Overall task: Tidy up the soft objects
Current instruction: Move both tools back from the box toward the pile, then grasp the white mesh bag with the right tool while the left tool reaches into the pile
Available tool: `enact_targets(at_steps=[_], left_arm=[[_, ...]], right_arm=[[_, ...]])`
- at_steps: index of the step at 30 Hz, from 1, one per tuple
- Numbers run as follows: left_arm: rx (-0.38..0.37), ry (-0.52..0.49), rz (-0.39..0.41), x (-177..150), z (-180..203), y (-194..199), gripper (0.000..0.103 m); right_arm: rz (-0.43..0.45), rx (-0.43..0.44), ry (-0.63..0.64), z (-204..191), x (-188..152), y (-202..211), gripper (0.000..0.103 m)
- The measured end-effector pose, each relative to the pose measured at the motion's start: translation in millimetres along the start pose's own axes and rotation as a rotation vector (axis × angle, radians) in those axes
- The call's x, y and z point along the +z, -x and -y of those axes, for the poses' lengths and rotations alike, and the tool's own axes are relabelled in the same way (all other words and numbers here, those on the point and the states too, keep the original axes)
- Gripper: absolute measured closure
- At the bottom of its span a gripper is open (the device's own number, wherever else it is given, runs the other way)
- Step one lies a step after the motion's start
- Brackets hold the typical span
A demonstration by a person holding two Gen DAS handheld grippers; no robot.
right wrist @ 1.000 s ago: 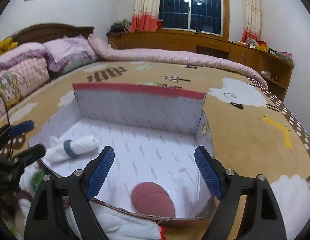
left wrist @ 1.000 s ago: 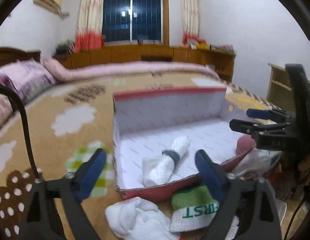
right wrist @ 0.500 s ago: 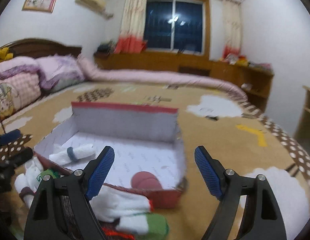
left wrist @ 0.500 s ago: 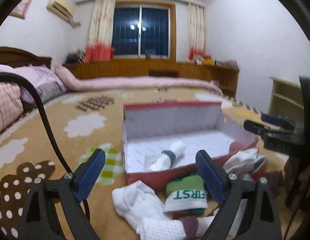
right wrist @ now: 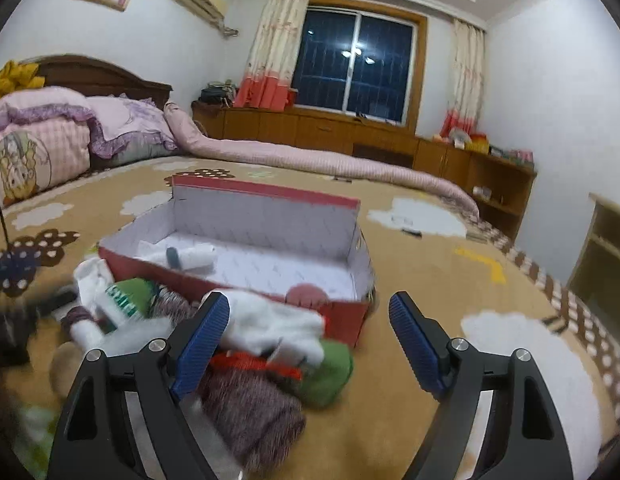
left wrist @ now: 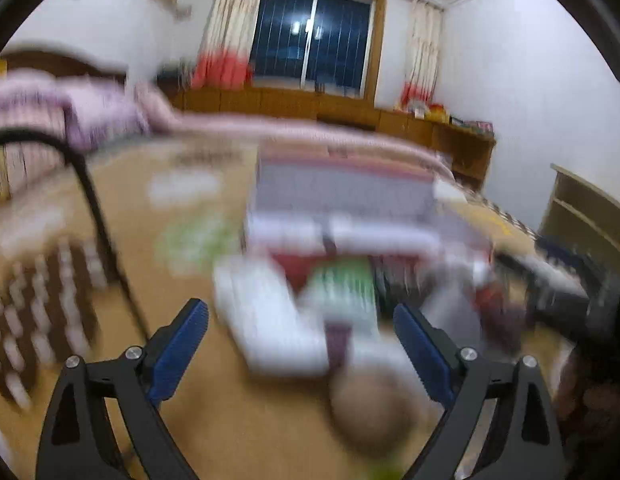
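left wrist view: everything is smeared by blur. my left gripper [left wrist: 300,330] is spread wide with nothing between its blue pads. straight ahead lies a white sock [left wrist: 270,316], its long axis running from near the red shoebox [left wrist: 341,208] down toward me and a little right; a green-banded sock [left wrist: 341,284] sits just beside it on the right. the box stands beyond the heap.

right wrist view: my right gripper [right wrist: 310,336] is also wide open and empty. the sock pile [right wrist: 246,344] lies below and left of centre, crowding my left pad [right wrist: 202,336], with a purple knit sock [right wrist: 250,412] nearest. inside the box rest a rolled white sock [right wrist: 186,256] and a pink rolled sock [right wrist: 308,294]. i judge the right tongs nearer the pile.
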State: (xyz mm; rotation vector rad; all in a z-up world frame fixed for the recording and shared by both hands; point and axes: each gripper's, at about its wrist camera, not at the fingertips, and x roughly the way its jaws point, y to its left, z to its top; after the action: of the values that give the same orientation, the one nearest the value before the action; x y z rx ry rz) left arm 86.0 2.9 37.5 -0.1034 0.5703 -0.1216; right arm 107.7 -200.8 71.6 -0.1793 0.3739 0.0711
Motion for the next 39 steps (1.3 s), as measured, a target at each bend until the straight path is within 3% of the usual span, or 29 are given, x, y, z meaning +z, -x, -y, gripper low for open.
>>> enact_targets(at_steps=[1,4,6,8,10,12,15,19,27,29,30,31,33,35,39], left_arm=[[0.005,-0.013,-0.015,-3.9,3.5,2.2,0.012],[0.036,-0.05,0.065,-16.4,11.9,22.6,0.012],[0.024,-0.039,0.034,-23.8,10.4,22.4,0.012],[0.005,-0.051,0.017,-30.6,12.0,25.3,0.012],[0.009,-0.071,0.025,-36.2,15.6,32.7,0.011],[-0.005,-0.06,0.0,-44.4,16.6,36.1,0.011],[-0.074,-0.005,-0.102,-54.1,16.2,29.8,0.005],[-0.062,-0.002,-0.132,-57.1,18.8,30.6,0.004],[-0.084,-0.003,-0.139,-52.4,19.5,23.6,0.002],[-0.085,0.01,-0.134,-48.8,16.4,24.8,0.008],[-0.086,0.021,-0.121,-47.2,14.3,28.4,0.022],[-0.102,0.035,-0.109,-45.2,11.7,31.6,0.042],[-0.155,0.073,-0.075,-39.3,6.8,40.9,0.06],[-0.156,0.081,-0.038,-34.6,5.2,48.7,0.064],[-0.197,0.127,-0.071,-30.6,-1.6,44.7,0.072]], right_arm=[[-0.014,0.005,-0.022,1.9,-2.3,4.5,0.019],[-0.025,0.023,-0.083,8.6,-10.0,20.2,0.019],[-0.022,0.036,-0.122,11.2,-15.8,32.7,0.019],[-0.086,0.088,-0.157,5.8,-39.2,38.5,0.042],[-0.139,0.106,-0.11,-9.8,-51.4,42.1,0.041],[-0.128,0.119,-0.088,-22.1,-61.3,53.1,0.04],[-0.225,0.151,-0.06,-38.8,-82.3,50.6,0.04],[-0.266,0.138,-0.064,-37.8,-86.5,50.7,0.035],[-0.26,0.152,-0.063,-35.7,-93.5,53.2,0.025],[-0.278,0.17,-0.073,-34.4,-89.5,48.9,0.019],[-0.283,0.179,-0.082,-34.4,-86.8,46.7,0.017],[-0.288,0.194,-0.094,-33.3,-85.7,45.7,0.016],[-0.296,0.217,-0.108,-32.1,-83.5,44.4,0.015],[-0.297,0.219,-0.122,-31.5,-82.5,44.1,0.015],[-0.296,0.221,-0.15,-30.6,-80.6,43.9,0.015]])
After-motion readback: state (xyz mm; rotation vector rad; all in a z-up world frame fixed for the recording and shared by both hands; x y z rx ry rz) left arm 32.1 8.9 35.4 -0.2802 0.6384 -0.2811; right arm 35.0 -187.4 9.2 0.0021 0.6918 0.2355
